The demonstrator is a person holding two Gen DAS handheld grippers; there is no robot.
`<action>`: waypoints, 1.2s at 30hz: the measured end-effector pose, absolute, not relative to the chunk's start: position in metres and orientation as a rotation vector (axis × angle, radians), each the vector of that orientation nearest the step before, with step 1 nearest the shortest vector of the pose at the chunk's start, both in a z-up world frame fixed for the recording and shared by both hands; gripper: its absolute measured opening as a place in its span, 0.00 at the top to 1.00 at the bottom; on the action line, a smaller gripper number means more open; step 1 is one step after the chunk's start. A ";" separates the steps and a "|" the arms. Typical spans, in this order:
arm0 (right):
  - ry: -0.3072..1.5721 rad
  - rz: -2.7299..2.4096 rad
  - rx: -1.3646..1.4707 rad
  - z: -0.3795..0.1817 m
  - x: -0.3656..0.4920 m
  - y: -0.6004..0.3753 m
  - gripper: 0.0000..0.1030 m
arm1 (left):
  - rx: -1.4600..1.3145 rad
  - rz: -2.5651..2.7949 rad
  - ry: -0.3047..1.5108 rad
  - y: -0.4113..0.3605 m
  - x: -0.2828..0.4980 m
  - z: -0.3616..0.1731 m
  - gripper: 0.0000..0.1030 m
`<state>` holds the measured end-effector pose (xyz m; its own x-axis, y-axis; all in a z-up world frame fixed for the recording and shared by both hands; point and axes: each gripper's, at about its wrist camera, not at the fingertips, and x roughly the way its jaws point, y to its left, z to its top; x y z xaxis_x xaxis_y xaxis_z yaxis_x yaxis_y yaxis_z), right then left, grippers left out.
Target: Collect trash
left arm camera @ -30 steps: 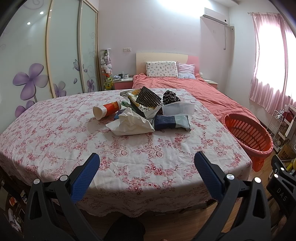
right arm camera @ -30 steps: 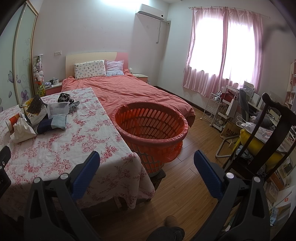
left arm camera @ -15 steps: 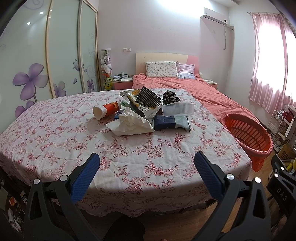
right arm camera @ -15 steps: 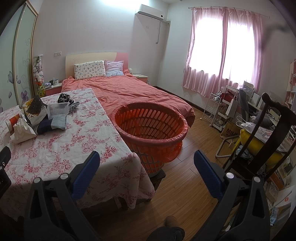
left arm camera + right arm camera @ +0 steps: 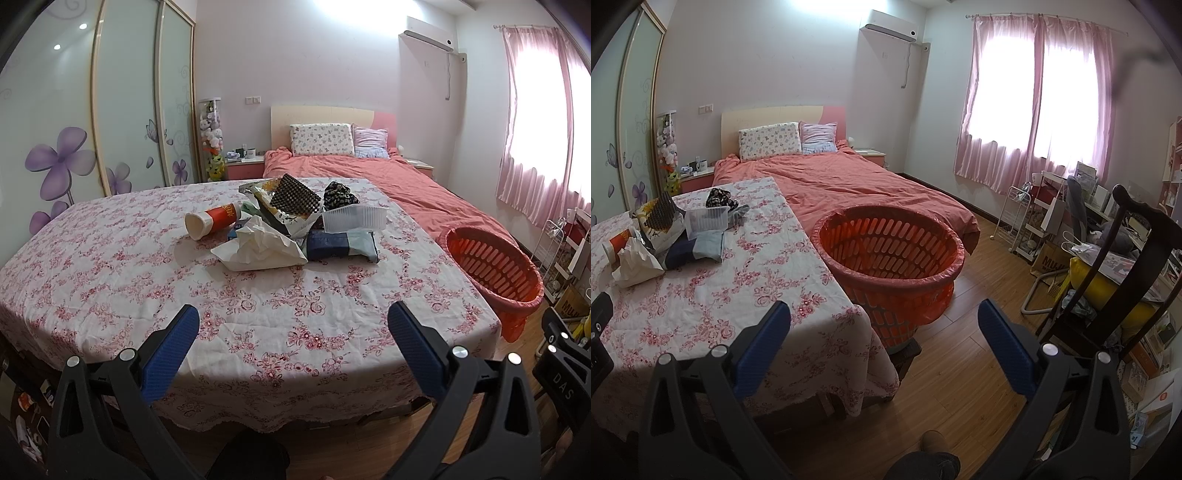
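The left gripper [image 5: 293, 325] is being held low over the near edge of a table [image 5: 110, 266] draped in a red-flowered cloth, its blue-padded fingers [image 5: 168, 354] spread wide with nothing between them. The trash is being kept in a loose heap toward the far middle of the table: a red and white paper cup [image 5: 210, 220] lying on its side at the left, a crumpled white paper bag [image 5: 258, 249] nearest, a dark blue packet [image 5: 341, 244] touching it on the right, a clear plastic tray [image 5: 352, 218] just behind that, and a checked black wrapper [image 5: 294, 195] on top of what is possibly a foil snack bag. The right gripper [image 5: 884, 325] is being held beyond the table's right corner, above the wooden floor [image 5: 960, 369], fingers likewise spread and empty. An orange slatted basket [image 5: 890, 247] lined with a red bag is being seen just beside the table's right edge, between the table and a bed [image 5: 849, 181] with a coral cover
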<state>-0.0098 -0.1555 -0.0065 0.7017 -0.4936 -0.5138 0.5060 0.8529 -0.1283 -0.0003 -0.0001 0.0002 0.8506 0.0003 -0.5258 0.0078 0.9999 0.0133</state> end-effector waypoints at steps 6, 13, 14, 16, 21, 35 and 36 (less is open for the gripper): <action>0.564 -0.556 0.024 -0.006 -0.010 -0.155 0.04 | 0.016 -0.004 0.553 0.000 0.000 0.000 0.02; 0.562 -0.546 0.027 -0.007 -0.010 -0.154 0.04 | 0.015 -0.004 0.554 0.000 0.000 0.000 0.02; 0.560 -0.538 0.029 -0.004 -0.007 -0.156 0.04 | 0.014 -0.002 0.556 0.000 0.001 0.000 0.02; 0.559 -0.526 0.031 -0.002 -0.007 -0.153 0.04 | 0.010 0.001 0.560 0.003 0.003 0.000 0.02; 0.570 -0.455 0.060 -0.005 0.004 -0.148 0.04 | -0.014 0.018 0.582 0.016 0.018 -0.004 0.02; 0.605 -0.195 0.183 -0.010 0.091 -0.119 0.14 | -0.092 0.101 0.649 0.078 0.062 -0.025 0.02; 0.606 -0.177 0.186 -0.010 0.104 -0.115 0.15 | -0.090 0.105 0.649 0.079 0.063 -0.025 0.02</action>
